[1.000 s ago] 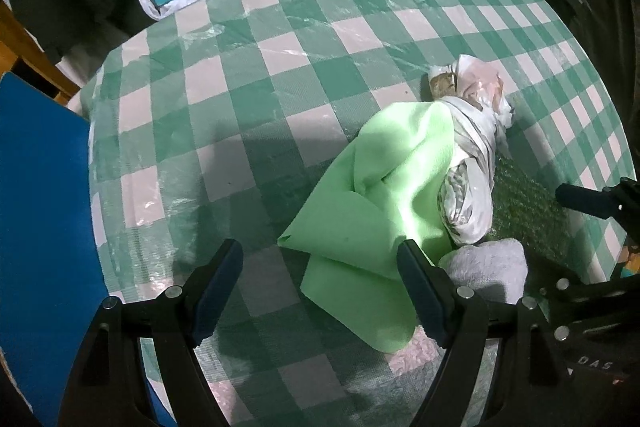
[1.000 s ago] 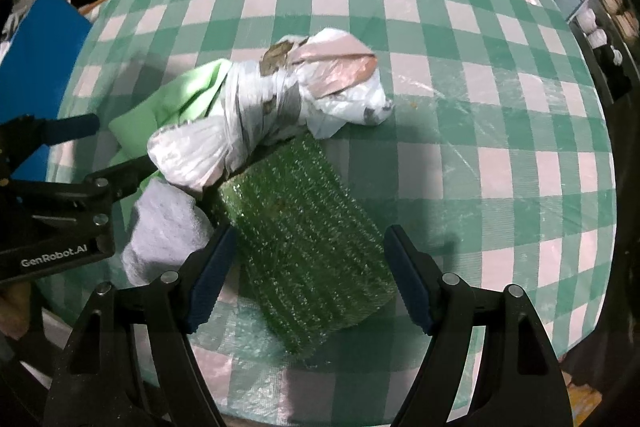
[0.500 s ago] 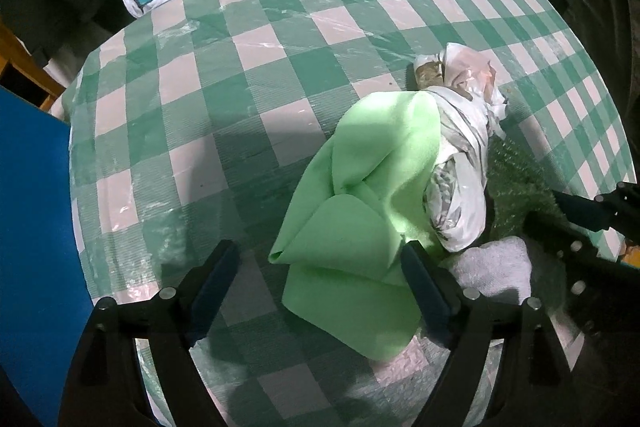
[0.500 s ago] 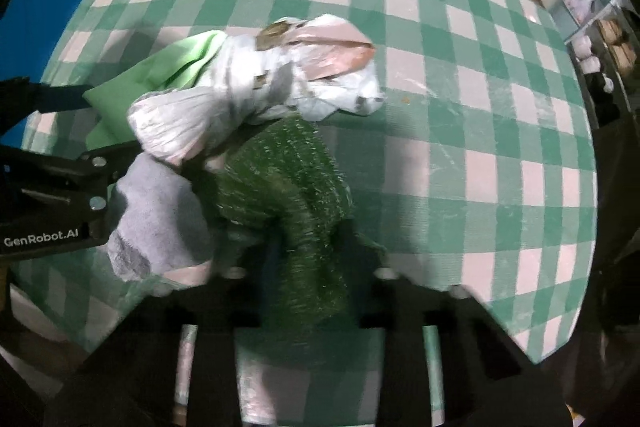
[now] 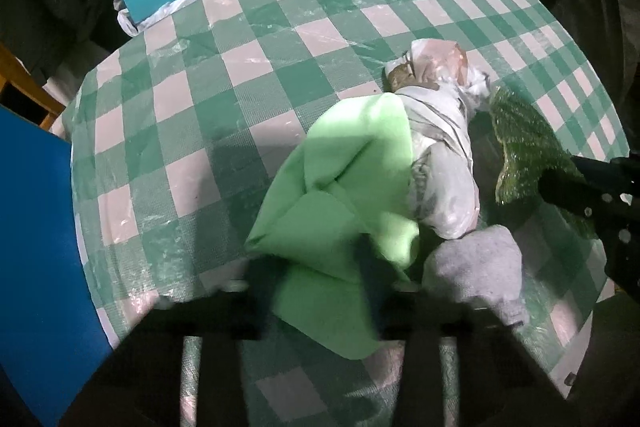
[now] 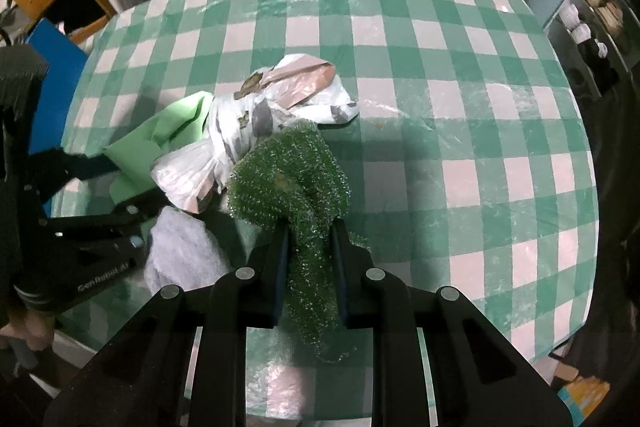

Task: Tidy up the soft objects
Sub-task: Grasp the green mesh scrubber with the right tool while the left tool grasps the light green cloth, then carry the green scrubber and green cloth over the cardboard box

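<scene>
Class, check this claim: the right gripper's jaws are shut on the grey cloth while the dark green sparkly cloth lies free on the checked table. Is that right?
Not quite: the two are swapped. The right wrist view shows the right gripper shut on the dark green sparkly cloth, lifting one end. The grey cloth lies free on the checked table.

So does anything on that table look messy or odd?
Yes: the soft things lie in one jumbled heap. A crumpled plastic bag sprawls over a rumpled green cloth, a grey cloth is bunched beside them, and the green scrubber is squeezed out of shape in the right gripper.
</scene>
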`<act>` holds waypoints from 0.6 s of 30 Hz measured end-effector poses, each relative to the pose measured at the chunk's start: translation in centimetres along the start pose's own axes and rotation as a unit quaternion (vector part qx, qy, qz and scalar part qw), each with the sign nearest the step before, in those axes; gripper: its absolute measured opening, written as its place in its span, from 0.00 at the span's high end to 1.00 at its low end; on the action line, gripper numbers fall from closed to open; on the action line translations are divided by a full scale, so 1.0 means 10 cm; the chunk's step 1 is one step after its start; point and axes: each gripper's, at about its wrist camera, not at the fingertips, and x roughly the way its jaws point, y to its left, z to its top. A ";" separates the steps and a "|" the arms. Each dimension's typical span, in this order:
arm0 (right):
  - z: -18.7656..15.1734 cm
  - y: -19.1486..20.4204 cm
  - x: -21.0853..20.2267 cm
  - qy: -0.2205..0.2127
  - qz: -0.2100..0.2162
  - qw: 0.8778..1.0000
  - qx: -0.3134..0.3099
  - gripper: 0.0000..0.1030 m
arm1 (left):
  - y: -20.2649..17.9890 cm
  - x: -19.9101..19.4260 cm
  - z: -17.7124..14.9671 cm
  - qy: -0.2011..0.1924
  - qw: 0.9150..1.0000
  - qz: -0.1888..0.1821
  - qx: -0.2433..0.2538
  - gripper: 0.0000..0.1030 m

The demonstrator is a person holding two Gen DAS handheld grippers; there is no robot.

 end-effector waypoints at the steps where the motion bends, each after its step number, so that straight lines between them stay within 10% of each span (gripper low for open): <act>1: 0.01 0.01 -0.01 -0.002 0.001 1.000 0.001 0.82 | 0.02 0.00 0.00 0.001 1.000 -0.003 -0.003 0.93; 18: 0.11 0.21 -0.43 -0.055 0.025 0.998 -0.018 0.82 | 0.48 -0.50 -0.15 -0.046 0.997 0.011 -0.066 0.96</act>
